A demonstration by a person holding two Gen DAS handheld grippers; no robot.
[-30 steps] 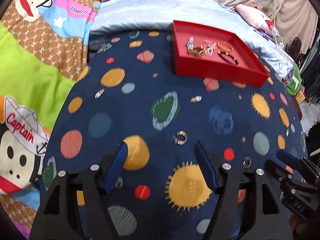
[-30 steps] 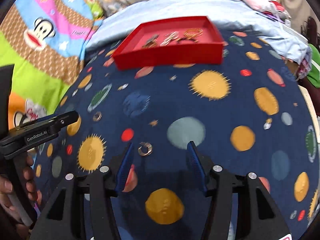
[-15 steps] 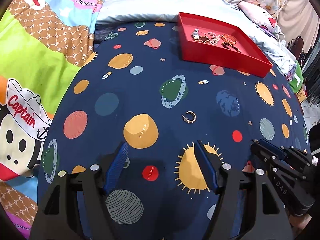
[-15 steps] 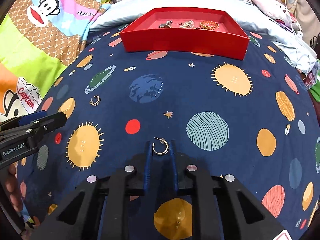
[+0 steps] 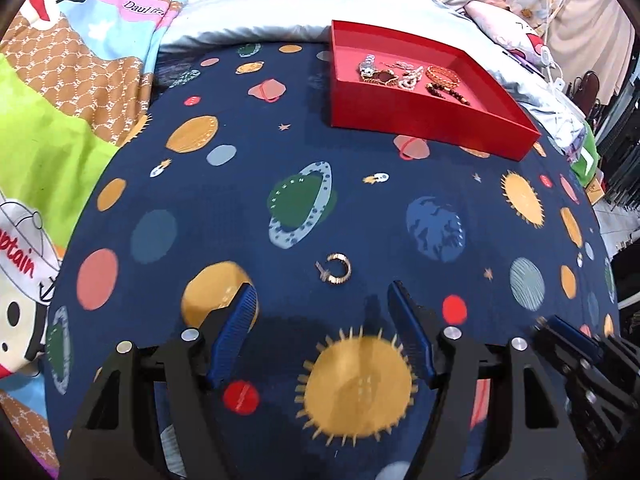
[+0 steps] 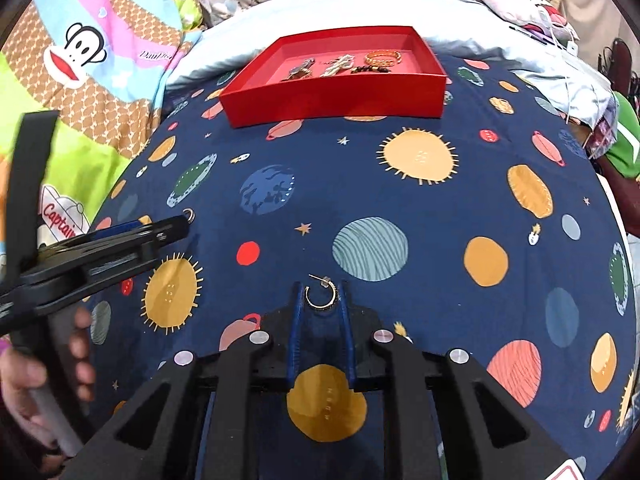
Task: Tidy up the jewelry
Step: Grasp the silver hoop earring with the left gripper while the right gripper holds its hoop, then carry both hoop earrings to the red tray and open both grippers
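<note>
Between the right tool's [image 6: 320,294] fingers, seemingly pinched: hoop earring [image 6: 321,295].

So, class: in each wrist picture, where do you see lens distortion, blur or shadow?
Left wrist view: the fisheye bulges the navy planet-print bedspread into a dome; the printed suns near the open left gripper smear, while the gold hoop earring stays sharp. Right wrist view: same bulge; the person's hand blurs; the right gripper shadows the cloth.

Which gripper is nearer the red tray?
Neither clearly. Left gripper and right gripper both sit far short of the red tray, each at a hoop earring.
</note>
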